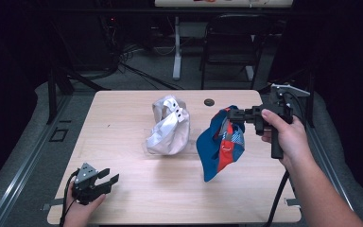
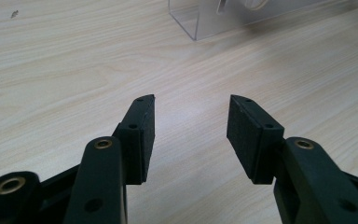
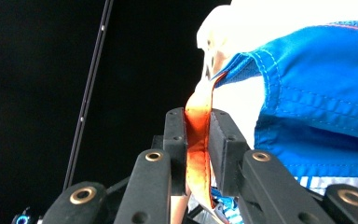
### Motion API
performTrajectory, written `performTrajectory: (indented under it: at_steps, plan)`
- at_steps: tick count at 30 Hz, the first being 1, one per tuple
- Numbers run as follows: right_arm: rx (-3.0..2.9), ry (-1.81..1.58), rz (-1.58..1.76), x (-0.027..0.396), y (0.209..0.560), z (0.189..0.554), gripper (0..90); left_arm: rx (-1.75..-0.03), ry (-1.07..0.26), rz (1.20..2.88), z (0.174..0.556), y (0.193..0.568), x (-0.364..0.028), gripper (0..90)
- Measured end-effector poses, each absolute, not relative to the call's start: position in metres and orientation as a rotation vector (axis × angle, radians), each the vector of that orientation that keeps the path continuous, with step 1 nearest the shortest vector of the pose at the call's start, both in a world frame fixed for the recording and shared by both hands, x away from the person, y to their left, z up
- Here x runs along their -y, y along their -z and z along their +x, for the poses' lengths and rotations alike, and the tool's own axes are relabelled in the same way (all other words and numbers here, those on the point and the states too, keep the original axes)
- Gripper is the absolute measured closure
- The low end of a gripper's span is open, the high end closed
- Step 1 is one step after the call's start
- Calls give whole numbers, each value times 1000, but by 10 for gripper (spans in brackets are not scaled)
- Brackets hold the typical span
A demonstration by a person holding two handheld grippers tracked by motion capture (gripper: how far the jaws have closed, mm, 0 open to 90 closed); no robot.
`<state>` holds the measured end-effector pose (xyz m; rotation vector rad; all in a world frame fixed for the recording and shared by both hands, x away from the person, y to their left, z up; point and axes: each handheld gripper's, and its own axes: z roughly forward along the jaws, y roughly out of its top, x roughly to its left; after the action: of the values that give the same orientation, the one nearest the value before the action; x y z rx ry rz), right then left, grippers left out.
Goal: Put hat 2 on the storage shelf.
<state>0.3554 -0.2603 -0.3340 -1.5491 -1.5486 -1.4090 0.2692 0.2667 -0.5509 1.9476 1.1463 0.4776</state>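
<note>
High view | right tongs (image 1: 230,115) clamp blue cap's (image 1: 220,146) orange strap (image 3: 198,140) (stitched fabric) | left tongs (image 1: 111,176) apart

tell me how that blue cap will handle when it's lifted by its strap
Probably floppy: the blue cap sags below the right gripper, which pinches only its orange strap. It looks light, since the thin strap carries it. It may swing, as it hangs clear of the table.

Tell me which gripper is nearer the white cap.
Right. The right gripper, clamping the blue cap, hangs just right of the white cap; the left gripper rests open at the table's near-left corner.
</note>
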Motion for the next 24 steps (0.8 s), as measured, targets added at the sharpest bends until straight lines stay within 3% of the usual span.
performTrajectory:
  at_steps: [24]
  plan:
    - [1535, 1483, -1618, 269, 302, 383, 781, -1149, -473, 1943, 270, 552, -266, 522]
